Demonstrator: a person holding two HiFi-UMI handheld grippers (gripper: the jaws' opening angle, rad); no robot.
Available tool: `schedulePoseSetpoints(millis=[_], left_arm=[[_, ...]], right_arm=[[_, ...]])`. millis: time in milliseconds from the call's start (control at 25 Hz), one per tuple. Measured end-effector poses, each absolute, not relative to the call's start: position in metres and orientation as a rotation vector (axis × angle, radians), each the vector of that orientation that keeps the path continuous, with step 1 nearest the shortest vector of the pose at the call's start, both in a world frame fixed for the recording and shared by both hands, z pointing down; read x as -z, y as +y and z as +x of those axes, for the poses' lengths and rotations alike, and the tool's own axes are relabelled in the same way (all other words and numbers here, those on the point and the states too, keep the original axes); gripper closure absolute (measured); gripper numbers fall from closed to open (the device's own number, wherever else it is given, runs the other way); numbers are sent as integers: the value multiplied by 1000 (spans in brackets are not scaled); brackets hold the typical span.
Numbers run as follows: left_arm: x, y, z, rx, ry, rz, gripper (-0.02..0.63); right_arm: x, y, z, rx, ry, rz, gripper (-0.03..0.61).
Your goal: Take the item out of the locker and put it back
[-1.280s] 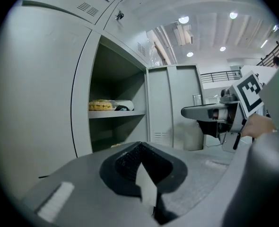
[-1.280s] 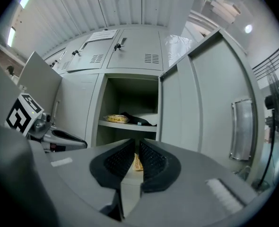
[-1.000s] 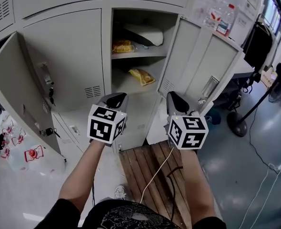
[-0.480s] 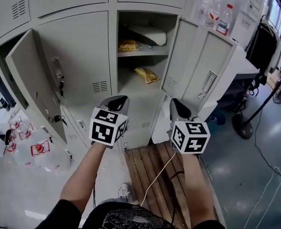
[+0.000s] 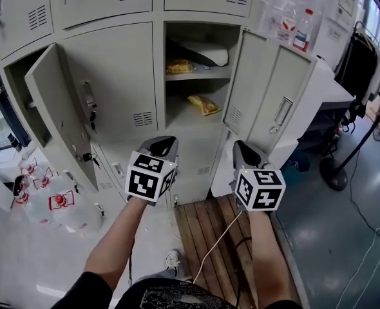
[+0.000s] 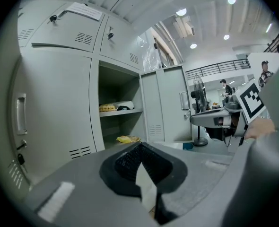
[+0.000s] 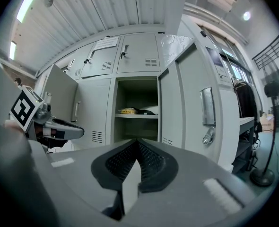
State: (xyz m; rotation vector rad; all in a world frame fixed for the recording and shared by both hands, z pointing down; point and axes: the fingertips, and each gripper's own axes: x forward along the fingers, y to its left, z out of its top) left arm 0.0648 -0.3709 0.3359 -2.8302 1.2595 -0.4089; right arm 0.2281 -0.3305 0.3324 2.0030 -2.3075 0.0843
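Lying on the lower shelf of the open locker (image 5: 177, 111), the yellow packet (image 5: 204, 104) has its long axis slanting from back-left to front-right in the head view. The left gripper (image 5: 161, 143) and right gripper (image 5: 243, 148) hang well short of it, each clenched on nothing.

I have a clear way into the open locker (image 5: 182, 111); its door (image 5: 261, 98) juts out at right, a shelf (image 5: 196, 77) splits the inside.
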Motion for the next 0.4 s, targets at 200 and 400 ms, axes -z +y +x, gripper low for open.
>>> schedulePoseSetpoints(millis=[200,400], left_arm=[[-337,-366,63,421,1261,-2822,614],[-336,-363,65,422,1260,-2823,614]], right_arm=[[-334,-328,228,-94,-2312,2002,554],[-333,-324,225,-94,-2328,1990,554]])
